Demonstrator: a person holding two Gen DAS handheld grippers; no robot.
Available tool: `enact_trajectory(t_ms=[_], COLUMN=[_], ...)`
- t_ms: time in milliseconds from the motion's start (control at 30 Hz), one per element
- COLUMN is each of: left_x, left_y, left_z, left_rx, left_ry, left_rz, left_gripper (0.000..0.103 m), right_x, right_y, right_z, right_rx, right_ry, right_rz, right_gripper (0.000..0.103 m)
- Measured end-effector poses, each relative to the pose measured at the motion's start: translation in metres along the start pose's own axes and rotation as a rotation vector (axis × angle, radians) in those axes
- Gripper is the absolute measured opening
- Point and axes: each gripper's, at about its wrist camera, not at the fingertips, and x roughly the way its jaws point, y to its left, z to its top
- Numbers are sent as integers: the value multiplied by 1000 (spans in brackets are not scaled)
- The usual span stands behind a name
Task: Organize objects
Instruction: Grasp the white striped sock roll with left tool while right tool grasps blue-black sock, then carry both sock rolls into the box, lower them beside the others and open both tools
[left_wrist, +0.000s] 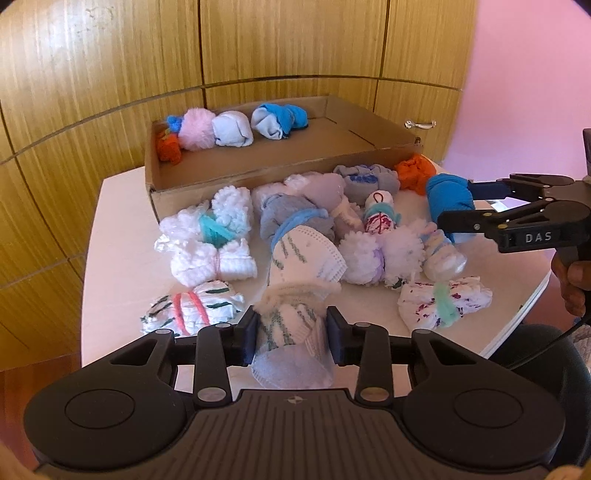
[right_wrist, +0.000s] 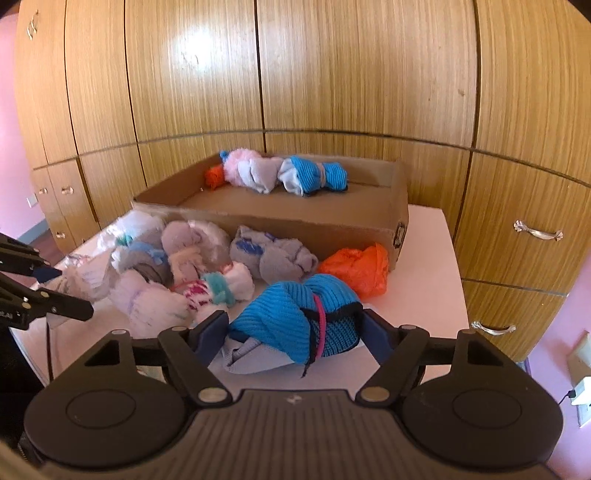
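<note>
Your left gripper is a matte black tool with a ribbed central housing, a small white compass-like emblem near its front edge, round recessed discs on both flanks, and flat linkage arms pinned with silver rivets that carry dark navy rectangular pads. Your right gripper is built the same way, with black linkages, silver pivot pins and navy pads. Seen from the left wrist camera, it shows white "DAS" lettering on its side, small brass-coloured screws, and a thin black cable trailing below the hand on its grip.
</note>
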Motion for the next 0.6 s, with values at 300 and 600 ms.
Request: enact_trajectory(t_ms=[300, 600], left_x=[-19, -33], left_y=[8, 17], left_z=[18, 80], left_rx=[-31, -29], left_ry=[-26, -92], left_rz=[-17, -31], left_gripper=[44, 44], right_x=[-24, -46], right_y=[-2, -11], right_z=[17, 72], right_rx=[-12, -103], right_ry=[-55, -133], right_rz=[-2, 3], right_gripper=[74, 74])
